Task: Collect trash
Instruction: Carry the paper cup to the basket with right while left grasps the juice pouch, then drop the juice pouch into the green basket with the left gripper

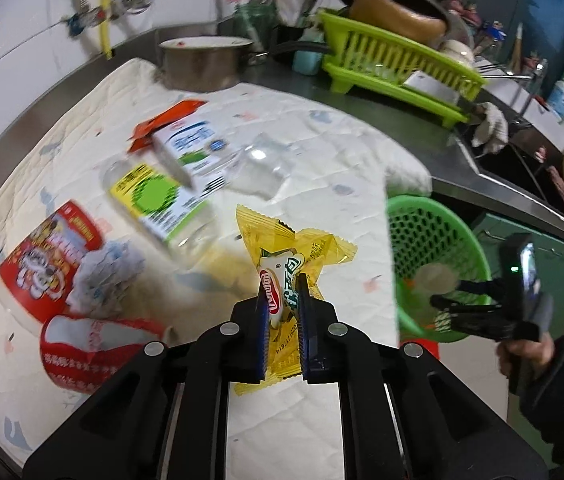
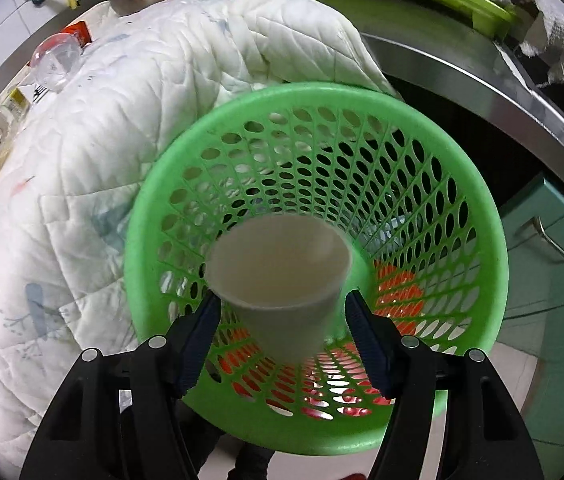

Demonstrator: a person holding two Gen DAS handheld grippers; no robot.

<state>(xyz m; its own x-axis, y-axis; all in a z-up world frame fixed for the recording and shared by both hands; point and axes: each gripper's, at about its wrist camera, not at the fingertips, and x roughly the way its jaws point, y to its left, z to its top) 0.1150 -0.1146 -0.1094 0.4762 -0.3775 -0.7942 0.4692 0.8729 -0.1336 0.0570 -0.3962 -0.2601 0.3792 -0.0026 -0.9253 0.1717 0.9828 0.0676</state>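
My left gripper (image 1: 283,306) is shut on a yellow snack wrapper (image 1: 294,248) and holds it above the white quilted cloth (image 1: 322,152). My right gripper (image 2: 282,316) is open over the green mesh basket (image 2: 482,216). A white paper cup (image 2: 277,280) sits blurred between its jaws, apart from the pads, over the basket's mouth. The right gripper (image 1: 448,308) and the basket (image 1: 434,232) also show at the right of the left wrist view.
On the cloth lie a clear bottle with a yellow-green label (image 1: 153,196), a milk carton (image 1: 189,148), a red instant-noodle cup (image 1: 47,256), crumpled paper (image 1: 109,276) and a red bowl (image 1: 89,348). A steel pot (image 1: 201,62) and green dish rack (image 1: 394,60) stand behind.
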